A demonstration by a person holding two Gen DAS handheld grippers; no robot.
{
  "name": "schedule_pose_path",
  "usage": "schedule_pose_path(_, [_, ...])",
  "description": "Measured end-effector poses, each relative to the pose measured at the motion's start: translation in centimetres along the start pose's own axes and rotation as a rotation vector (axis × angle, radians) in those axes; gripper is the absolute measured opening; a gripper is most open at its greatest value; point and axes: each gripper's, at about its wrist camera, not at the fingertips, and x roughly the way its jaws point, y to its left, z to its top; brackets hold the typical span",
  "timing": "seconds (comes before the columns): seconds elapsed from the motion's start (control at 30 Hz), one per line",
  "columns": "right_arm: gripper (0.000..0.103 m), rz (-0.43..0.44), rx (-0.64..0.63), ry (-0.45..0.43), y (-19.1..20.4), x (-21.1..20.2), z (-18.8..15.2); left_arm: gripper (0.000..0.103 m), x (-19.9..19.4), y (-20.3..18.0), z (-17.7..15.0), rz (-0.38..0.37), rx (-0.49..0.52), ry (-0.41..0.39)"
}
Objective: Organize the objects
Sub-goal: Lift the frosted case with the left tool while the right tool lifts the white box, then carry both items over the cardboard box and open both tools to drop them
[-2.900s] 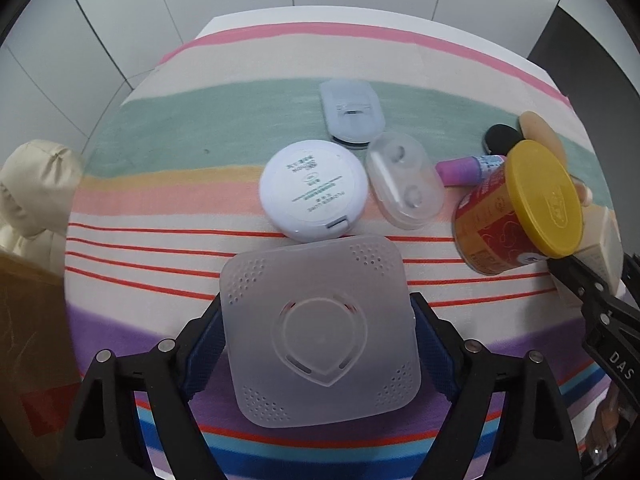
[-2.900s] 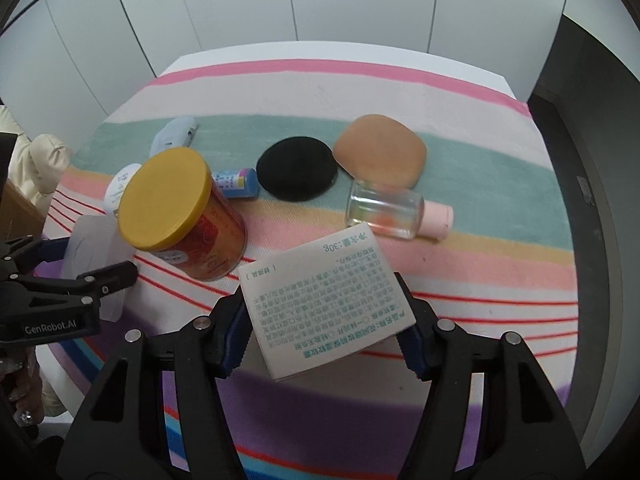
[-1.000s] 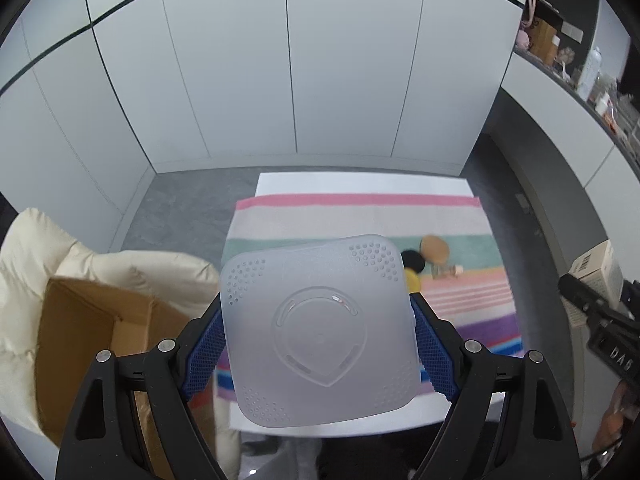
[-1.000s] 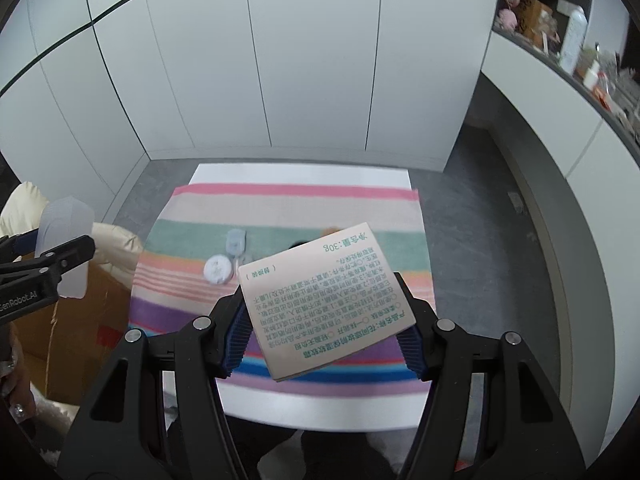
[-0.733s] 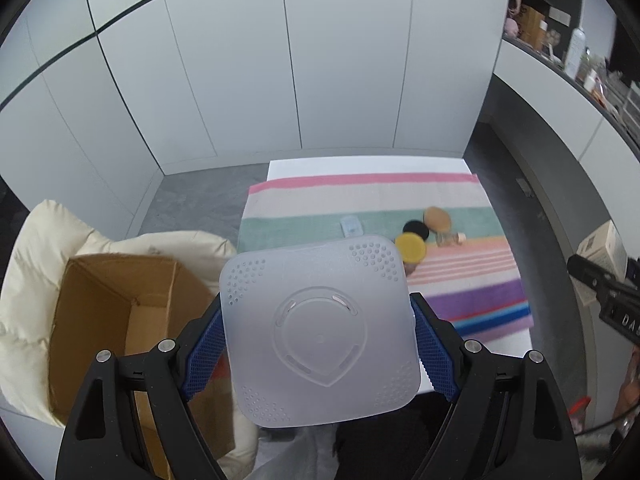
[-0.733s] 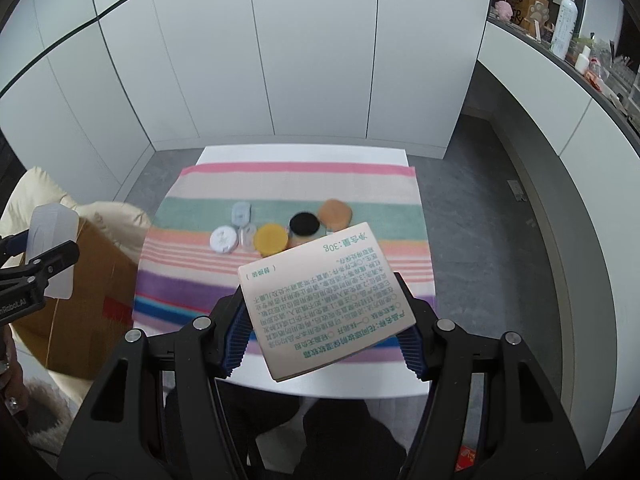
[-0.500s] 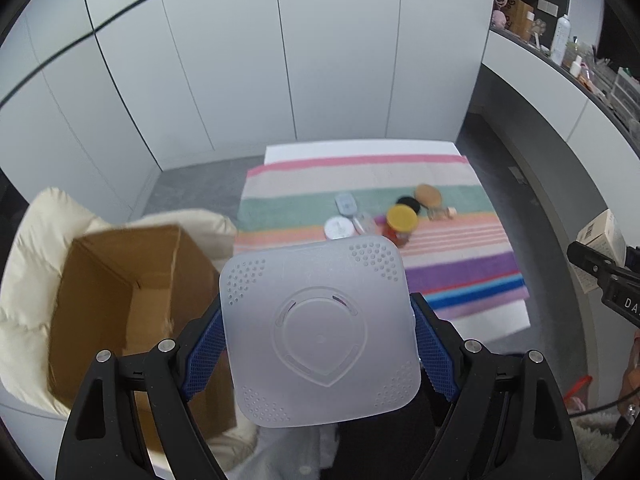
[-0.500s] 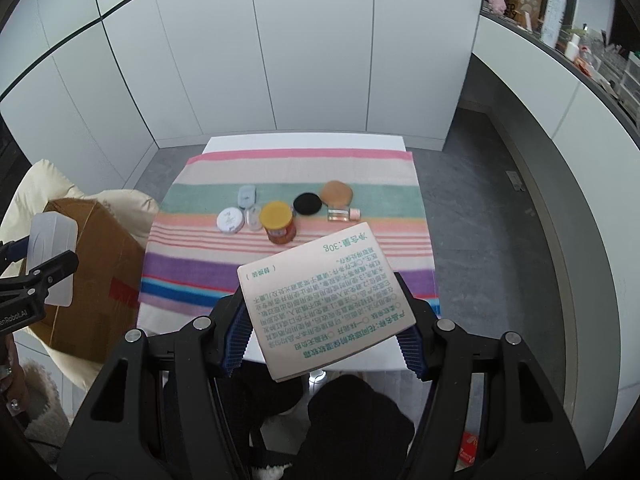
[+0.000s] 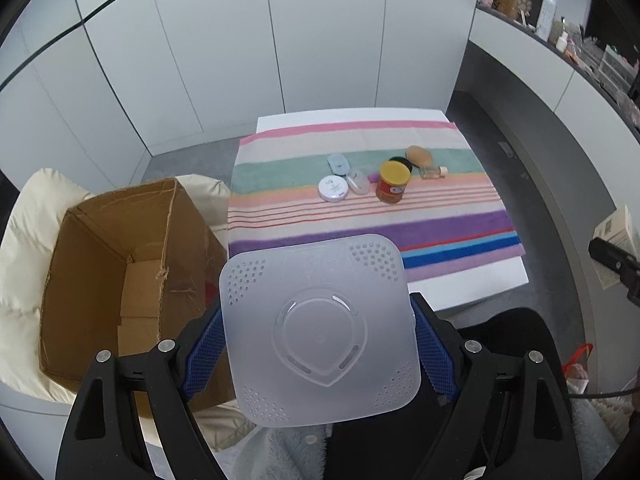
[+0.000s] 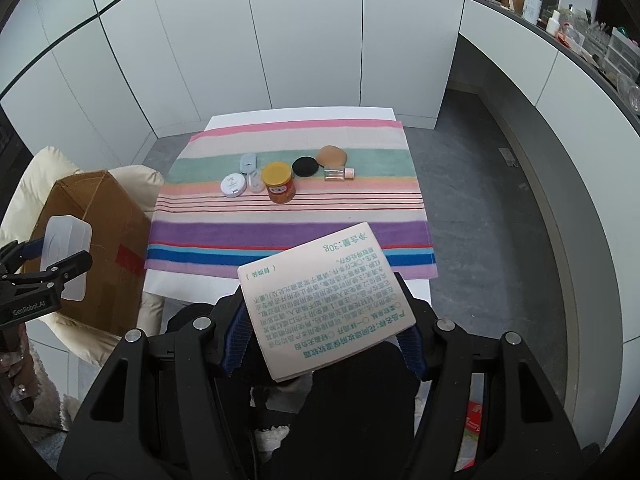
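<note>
The left claw (image 9: 318, 344) clamps a frosted plastic case (image 9: 320, 330); the right claw (image 10: 322, 338) clamps a printed carton (image 10: 320, 306). Both look bound for the cardboard box (image 9: 116, 272). Next: centre each over its opening, then release.

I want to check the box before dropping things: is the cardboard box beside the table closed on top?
No. In the left wrist view the cardboard box stands open, and its brown inner walls and floor are visible.

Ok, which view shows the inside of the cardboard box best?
The left wrist view: the box sits open toward that camera, showing its inner walls and floor. The right wrist view shows only its closed outer sides and red tape, partly behind the left gripper.
</note>
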Motion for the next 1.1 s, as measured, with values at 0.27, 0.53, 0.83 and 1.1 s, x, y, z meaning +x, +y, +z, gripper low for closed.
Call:
schedule_pose_path(0.27, [0.065,0.030,-0.011,0.002,1.6,1.7,1.1,0.086,1.4,2.8,0.9,0.064,-0.045,-0.051])
schedule_pose_path(0.53, [0.065,0.105,-0.126,0.020,6.8,4.3,2.7,0.086,2.3,7.8,0.1,0.115,-0.201,-0.025])
schedule_pose_path(0.83, [0.065,0.212,-0.309,0.022,16.1,4.8,2.3,0.086,1.2,13.9,-4.4,0.197,-0.327,0.004])
schedule_pose_path(1.1, [0.065,0.310,-0.458,0.055,25.2,4.9,0.0,0.086,-1.0,20.3,-10.8,0.236,-0.489,0.056])
